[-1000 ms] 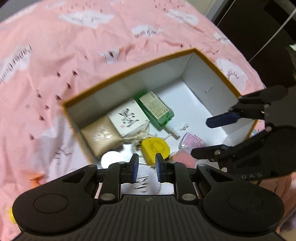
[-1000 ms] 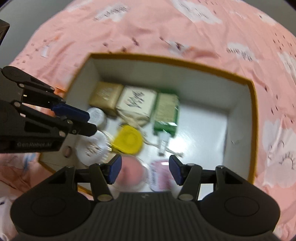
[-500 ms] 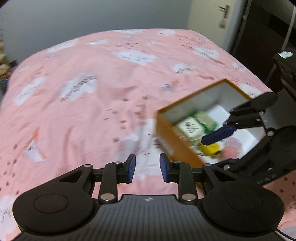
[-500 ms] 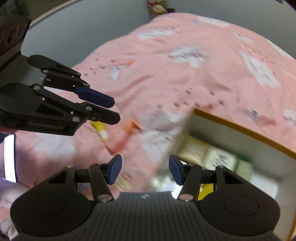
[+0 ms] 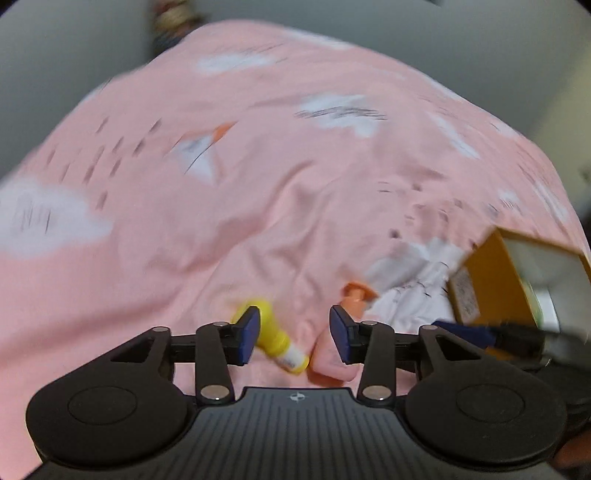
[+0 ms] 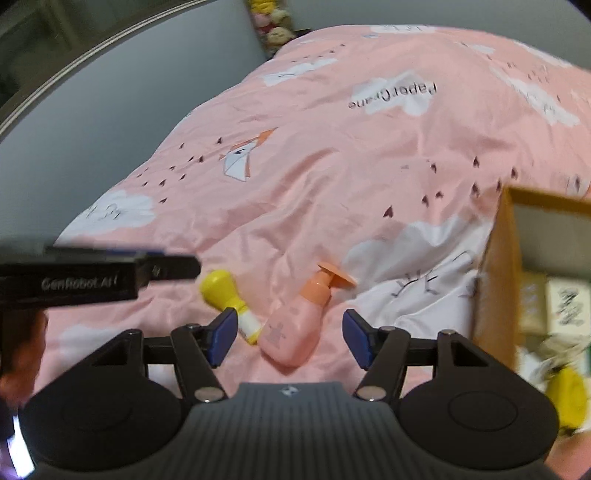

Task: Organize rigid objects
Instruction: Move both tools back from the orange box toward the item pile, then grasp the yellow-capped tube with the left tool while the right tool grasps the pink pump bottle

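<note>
Holding small packets, cardboard box [image 6: 496,295], both hand-held grippers [image 5: 294,334] [image 6: 289,338] spread, empty.

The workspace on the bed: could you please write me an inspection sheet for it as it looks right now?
Surface: pink bedspread with cloud and paper-crane prints, wrinkled.
Job's things: pink bottle with orange cap and yellow-capped bottle lie side by side on the bedspread; open cardboard box to their right holds packets and a yellow item.
Clutter: nothing seen.
Grippers: left claw open, empty, above both bottles; right claw open, empty, fingers either side of the pink bottle.
Cables: nothing seen.
Surroundings: grey wall; plush toys at the far end of the bed.
</note>
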`<act>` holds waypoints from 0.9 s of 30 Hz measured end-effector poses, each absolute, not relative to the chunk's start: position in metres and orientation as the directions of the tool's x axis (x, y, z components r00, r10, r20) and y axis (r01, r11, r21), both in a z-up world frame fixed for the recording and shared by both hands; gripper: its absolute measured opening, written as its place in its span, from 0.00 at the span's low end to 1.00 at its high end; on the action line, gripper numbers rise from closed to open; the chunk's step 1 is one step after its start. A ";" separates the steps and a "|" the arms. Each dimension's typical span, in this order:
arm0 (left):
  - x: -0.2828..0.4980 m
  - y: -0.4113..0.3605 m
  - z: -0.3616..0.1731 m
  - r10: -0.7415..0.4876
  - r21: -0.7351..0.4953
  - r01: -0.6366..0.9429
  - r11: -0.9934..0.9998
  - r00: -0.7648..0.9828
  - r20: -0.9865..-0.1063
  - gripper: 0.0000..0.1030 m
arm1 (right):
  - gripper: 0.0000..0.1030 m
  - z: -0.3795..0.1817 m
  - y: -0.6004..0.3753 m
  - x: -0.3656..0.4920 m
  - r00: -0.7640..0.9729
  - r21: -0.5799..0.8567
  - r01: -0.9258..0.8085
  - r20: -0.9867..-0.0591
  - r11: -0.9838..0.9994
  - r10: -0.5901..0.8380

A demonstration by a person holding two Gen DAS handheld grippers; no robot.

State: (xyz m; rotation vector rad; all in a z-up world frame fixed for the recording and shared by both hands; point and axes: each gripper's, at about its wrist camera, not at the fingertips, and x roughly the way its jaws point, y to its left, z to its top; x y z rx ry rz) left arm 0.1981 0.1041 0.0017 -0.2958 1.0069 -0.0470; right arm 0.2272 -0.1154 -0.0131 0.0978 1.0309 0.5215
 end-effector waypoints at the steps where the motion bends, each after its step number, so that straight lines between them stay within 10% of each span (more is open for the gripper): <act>1: 0.197 0.107 -0.004 -0.178 -0.293 -0.131 0.947 0.543 -0.820 0.47 | 0.60 -0.020 -0.115 0.229 0.401 0.334 -0.350 -0.791 0.875 0.462; 27: 0.196 0.121 -0.098 -0.104 -0.407 -0.392 0.825 0.604 -0.790 0.37 | 0.51 -0.118 -0.100 0.268 0.329 0.521 -0.194 -0.764 0.831 0.556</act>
